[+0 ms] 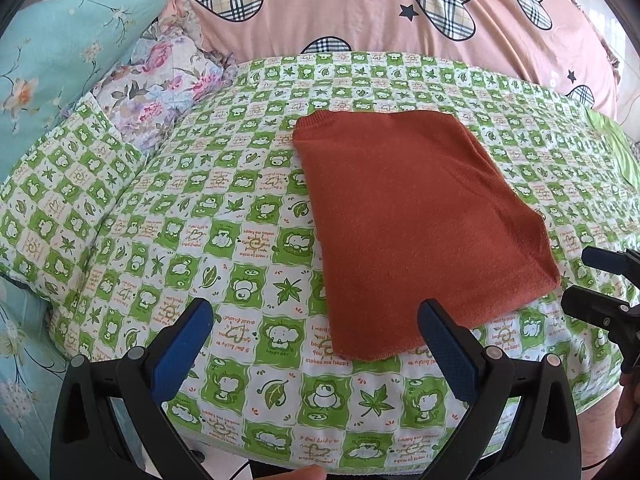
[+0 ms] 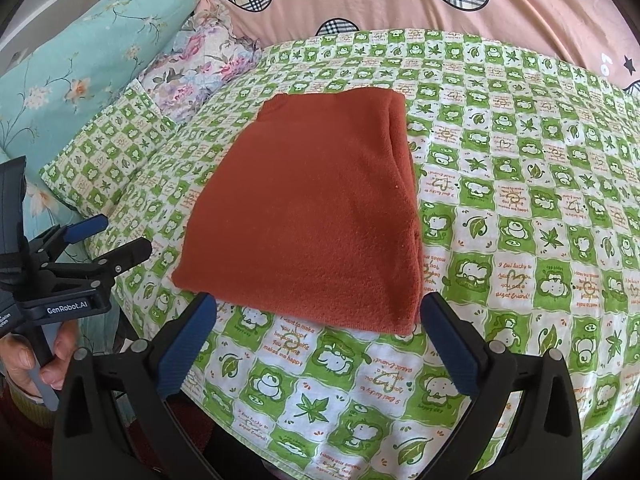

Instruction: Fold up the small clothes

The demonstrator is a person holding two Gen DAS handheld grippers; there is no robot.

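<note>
While both tools stand spread wide and empty, neither touches cloth. The left tool [image 1: 316,322] hovers over the near edge of the bed [image 1: 240,264], its right blue pad [image 1: 450,350] just beside the near hem of the rust-red garment [image 1: 404,216]. The right tool [image 2: 318,318] hovers at the same edge, its two pads flanking the garment's near hem. The garment lies folded into a flat, roughly rectangular stack in the middle of the green checked sheet. A matching pillow [image 1: 68,204] sits at the bed's left edge; a pink quilt [image 1: 360,8] lies along the far edge.
</note>
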